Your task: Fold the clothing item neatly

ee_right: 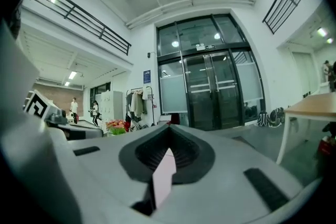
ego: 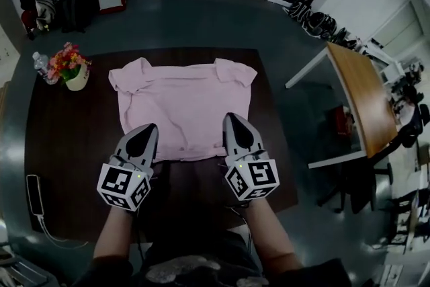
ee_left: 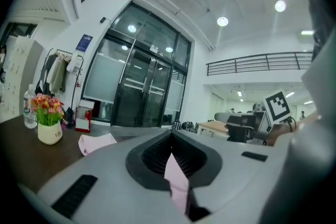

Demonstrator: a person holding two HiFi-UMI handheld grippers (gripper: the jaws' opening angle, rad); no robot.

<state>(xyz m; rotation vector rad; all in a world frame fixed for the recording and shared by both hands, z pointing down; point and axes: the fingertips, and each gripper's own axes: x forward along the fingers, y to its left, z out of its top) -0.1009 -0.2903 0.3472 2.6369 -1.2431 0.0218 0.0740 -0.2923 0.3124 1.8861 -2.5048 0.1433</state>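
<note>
A pink short-sleeved shirt (ego: 181, 104) lies spread on the dark table (ego: 67, 144), collar end far from me. My left gripper (ego: 149, 129) is at the near hem's left corner and my right gripper (ego: 230, 119) at its right corner. In the left gripper view the jaws (ee_left: 170, 139) are shut on a strip of pink cloth (ee_left: 176, 178), and one sleeve (ee_left: 97, 141) lies on the table beyond. In the right gripper view the jaws (ee_right: 169, 131) are shut on a pink fold (ee_right: 164, 176). Both grippers point roughly level, above the table.
A white pot of flowers (ego: 72, 70) and a water bottle (ego: 43, 67) stand at the table's far left corner. A phone on a cable (ego: 33, 193) lies by the near left edge. A wooden desk (ego: 363, 94) stands to the right across a gap of floor.
</note>
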